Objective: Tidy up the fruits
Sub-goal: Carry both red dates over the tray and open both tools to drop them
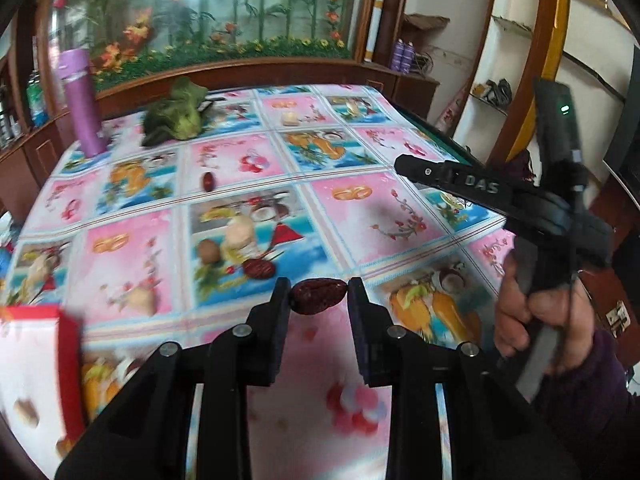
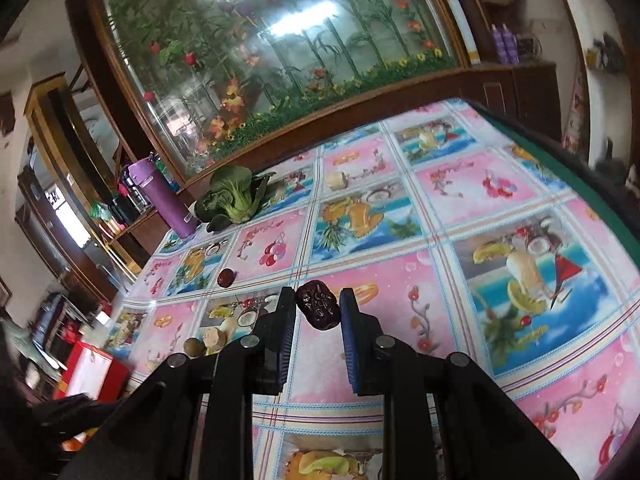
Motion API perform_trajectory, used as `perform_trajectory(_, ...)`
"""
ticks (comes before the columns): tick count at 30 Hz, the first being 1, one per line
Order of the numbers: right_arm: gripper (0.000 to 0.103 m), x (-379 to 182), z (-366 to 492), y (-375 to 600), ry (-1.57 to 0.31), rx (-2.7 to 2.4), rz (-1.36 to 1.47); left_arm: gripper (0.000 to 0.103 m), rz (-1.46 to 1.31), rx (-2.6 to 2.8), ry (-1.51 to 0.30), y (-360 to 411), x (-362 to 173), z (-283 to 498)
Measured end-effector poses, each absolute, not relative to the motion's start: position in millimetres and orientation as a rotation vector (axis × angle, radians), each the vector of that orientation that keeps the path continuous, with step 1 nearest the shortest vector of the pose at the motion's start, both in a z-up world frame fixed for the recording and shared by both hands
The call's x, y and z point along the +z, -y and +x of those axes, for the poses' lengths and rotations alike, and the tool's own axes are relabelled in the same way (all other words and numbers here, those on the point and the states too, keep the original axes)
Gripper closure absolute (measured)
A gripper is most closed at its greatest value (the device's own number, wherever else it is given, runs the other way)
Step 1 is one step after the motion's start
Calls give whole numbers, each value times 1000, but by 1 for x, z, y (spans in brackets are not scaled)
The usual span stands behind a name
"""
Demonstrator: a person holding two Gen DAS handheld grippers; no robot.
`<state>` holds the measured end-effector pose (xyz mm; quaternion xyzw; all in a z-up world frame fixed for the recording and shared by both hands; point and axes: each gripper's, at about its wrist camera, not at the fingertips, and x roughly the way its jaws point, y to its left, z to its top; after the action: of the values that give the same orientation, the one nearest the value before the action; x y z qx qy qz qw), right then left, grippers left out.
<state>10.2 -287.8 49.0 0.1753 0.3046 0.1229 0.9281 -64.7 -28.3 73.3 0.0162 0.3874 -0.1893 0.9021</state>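
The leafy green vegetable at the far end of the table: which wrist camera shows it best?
The right wrist view: the bok choy-like vegetable is sharp there, pale stem and dark leaves distinct, lying beside the purple bottle. In the left wrist view the vegetable is blurred, just a dark green heap.

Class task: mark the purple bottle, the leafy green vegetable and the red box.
purple bottle (image 1: pixel 79 100), left wrist view, middle of its body.
leafy green vegetable (image 2: pixel 234 198), right wrist view, pale stalk base.
red box (image 1: pixel 70 364), left wrist view, red side.
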Motion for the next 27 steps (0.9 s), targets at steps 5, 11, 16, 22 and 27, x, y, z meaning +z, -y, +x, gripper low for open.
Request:
perform_trajectory(5, 82, 53, -1, 273, -588, 234, 311, 72, -21, -289, -771, -25, 88, -113)
perform_trajectory(11, 82, 64, -38, 210, -603, 384, 383, 72, -57, -83, -711, -95, 98, -150)
perform_trajectory(16, 82, 82, -62, 127, -627, 565, 330, 72, -55, 94, -646, -145, 106, -173)
perform_trajectory(22, 82, 92, -86, 39, -669, 737, 211, 72, -47, 246, -616, -188, 103, -183)
perform_trajectory(27, 82, 90, -99, -8, -691, 812, 123, 72, -40, 325, -615, -214, 95, -186)
